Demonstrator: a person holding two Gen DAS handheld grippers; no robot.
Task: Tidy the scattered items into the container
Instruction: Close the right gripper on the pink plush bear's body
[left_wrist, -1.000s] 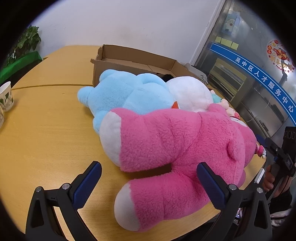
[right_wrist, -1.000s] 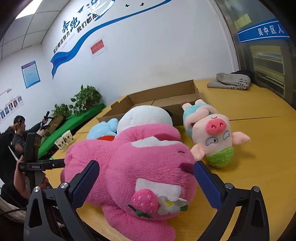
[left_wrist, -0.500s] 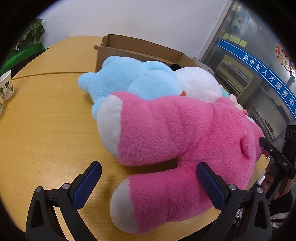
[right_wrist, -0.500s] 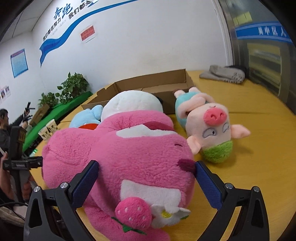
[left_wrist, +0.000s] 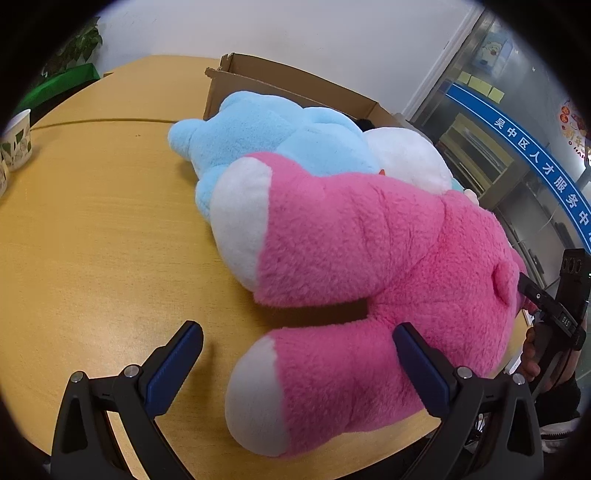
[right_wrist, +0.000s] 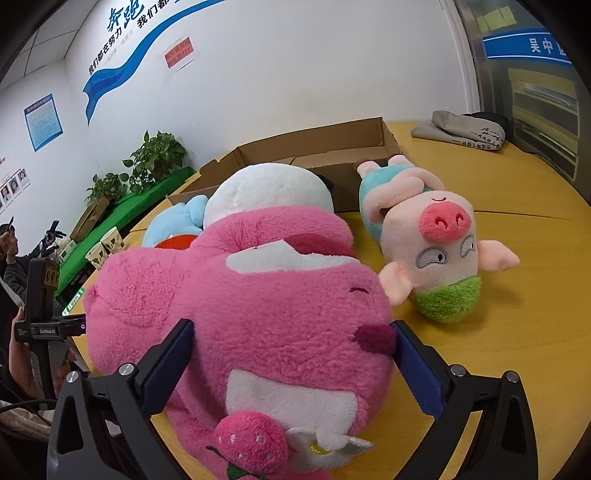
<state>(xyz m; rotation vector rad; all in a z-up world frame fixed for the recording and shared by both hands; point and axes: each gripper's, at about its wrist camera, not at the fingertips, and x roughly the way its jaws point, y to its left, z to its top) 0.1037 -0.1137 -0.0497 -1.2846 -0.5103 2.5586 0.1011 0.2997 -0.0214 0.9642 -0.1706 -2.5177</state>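
Both grippers straddle the pink plush

The right gripper (right_wrist: 293, 347) is spread wide around the pink plush's (right_wrist: 258, 306) head; the left gripper (left_wrist: 297, 350), also wide, flanks 1 leg. The plush lies on the table (left_wrist: 92, 229), before the box (right_wrist: 317, 147).

Opposed close wrist views share pink plush (left_wrist: 369, 280) (right_wrist: 240, 306).

A white wall (right_wrist: 295, 92) carries a blue wave stripe (right_wrist: 122, 70) and a blue poster (right_wrist: 43, 120); potted plants (right_wrist: 155, 162) stand on a green ledge (right_wrist: 122, 218); glass doors (left_wrist: 517, 155) bear a blue banner (left_wrist: 535, 166); the wooden desk (left_wrist: 92, 229) fills the foreground.
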